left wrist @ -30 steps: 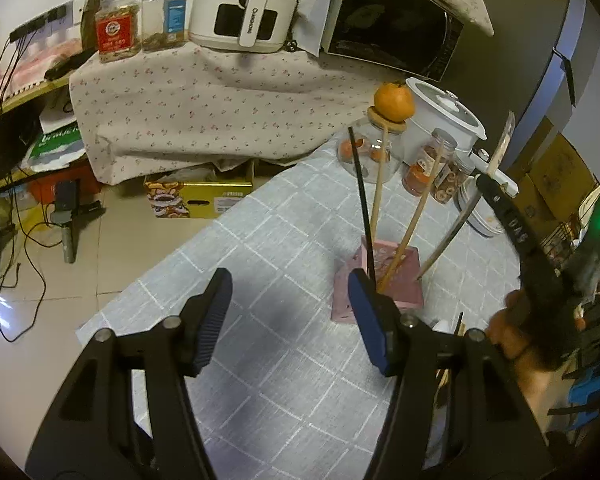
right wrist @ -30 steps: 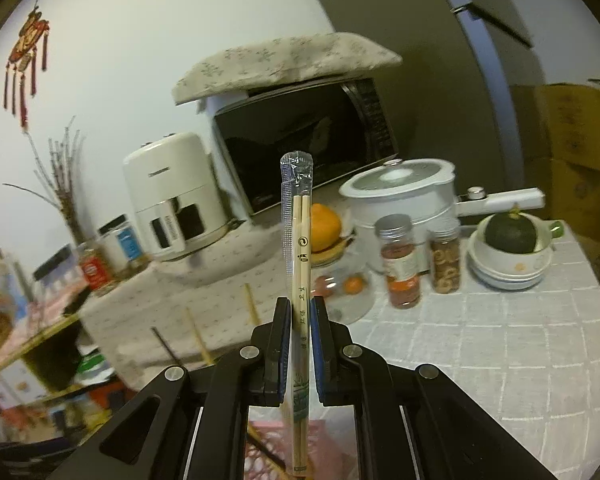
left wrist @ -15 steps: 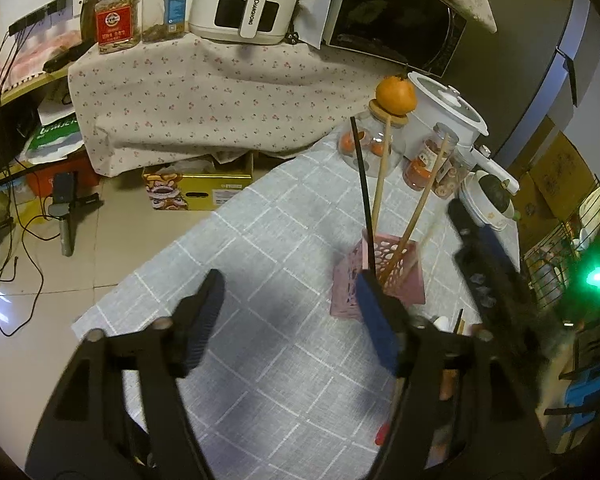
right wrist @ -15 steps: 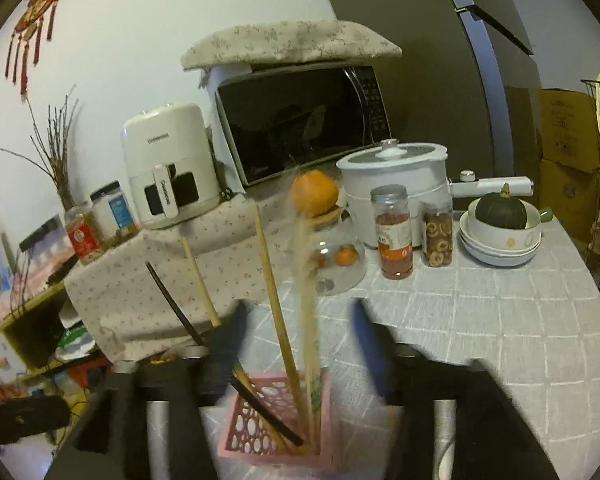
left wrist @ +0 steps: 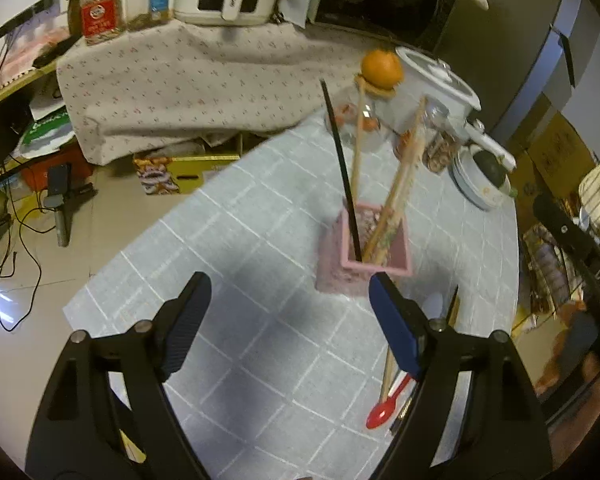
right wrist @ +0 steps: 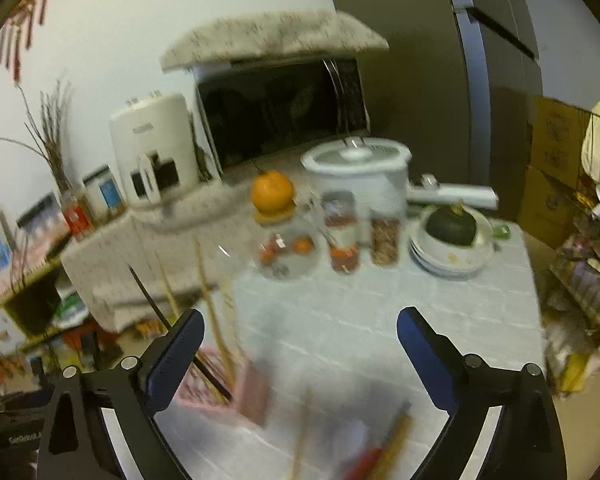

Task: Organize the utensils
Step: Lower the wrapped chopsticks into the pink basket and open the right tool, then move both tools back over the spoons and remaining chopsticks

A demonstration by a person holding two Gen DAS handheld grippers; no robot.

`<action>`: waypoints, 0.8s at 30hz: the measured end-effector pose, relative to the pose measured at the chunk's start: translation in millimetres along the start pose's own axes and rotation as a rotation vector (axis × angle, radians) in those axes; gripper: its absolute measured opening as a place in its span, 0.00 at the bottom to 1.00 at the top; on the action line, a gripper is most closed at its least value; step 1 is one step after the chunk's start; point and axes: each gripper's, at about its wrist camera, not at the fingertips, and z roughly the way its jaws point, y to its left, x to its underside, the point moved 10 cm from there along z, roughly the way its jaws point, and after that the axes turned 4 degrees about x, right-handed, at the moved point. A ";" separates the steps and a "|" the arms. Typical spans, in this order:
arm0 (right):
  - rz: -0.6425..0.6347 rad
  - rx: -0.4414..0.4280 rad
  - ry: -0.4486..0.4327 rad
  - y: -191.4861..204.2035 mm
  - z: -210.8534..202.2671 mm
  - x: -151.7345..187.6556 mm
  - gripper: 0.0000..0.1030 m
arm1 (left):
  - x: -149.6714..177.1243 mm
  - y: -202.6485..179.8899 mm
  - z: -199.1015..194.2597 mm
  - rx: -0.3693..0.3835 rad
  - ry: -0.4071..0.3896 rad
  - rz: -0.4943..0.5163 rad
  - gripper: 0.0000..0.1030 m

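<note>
A pink perforated holder [left wrist: 374, 246] stands on the grey checked tablecloth and holds a black chopstick [left wrist: 340, 160], a wooden one and the wrapped chopstick pair [left wrist: 400, 188]. My left gripper [left wrist: 290, 324] is open and empty, just in front of the holder. A red spoon [left wrist: 386, 404] and loose chopsticks lie on the cloth by its right finger. My right gripper [right wrist: 298, 354] is open and empty above the table; the holder [right wrist: 236, 388] shows blurred at its left finger. Blurred loose utensils [right wrist: 380, 452] lie below it.
At the table's far side stand a glass jar topped by an orange [left wrist: 381, 69], spice jars [right wrist: 342, 232], a white pot [right wrist: 356, 172] and stacked bowls with a dark squash [right wrist: 452, 226]. Behind are a microwave [right wrist: 280, 108] and a white appliance [right wrist: 152, 148]. The table's left edge drops to floor.
My right gripper opened and let the wrapped chopsticks go into the pink holder, then pulled back to the right. My left gripper stayed open and shifted slightly.
</note>
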 end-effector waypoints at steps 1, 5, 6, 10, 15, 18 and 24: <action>0.001 0.000 0.042 -5.5 1.9 5.5 0.96 | 3.2 -3.4 2.4 0.007 0.013 0.004 0.79; -0.005 0.001 0.161 -24.9 7.9 27.7 0.96 | 23.5 -18.0 16.8 0.021 0.093 0.046 0.79; -0.014 0.003 0.193 -29.4 10.2 34.4 0.96 | 27.8 -20.6 19.5 0.018 0.106 0.057 0.79; -0.056 0.019 0.350 -43.5 25.6 66.7 0.96 | 42.4 -28.8 32.0 0.007 0.164 0.090 0.79; -0.036 0.038 0.499 -69.7 50.0 109.8 0.96 | 56.5 -37.8 47.1 0.000 0.230 0.125 0.79; 0.004 0.071 0.607 -90.3 68.5 134.3 0.96 | 63.9 -42.8 54.9 -0.001 0.257 0.147 0.79; -0.011 0.125 0.752 -111.0 97.7 164.9 0.96 | 73.5 -55.5 69.3 0.002 0.309 0.182 0.79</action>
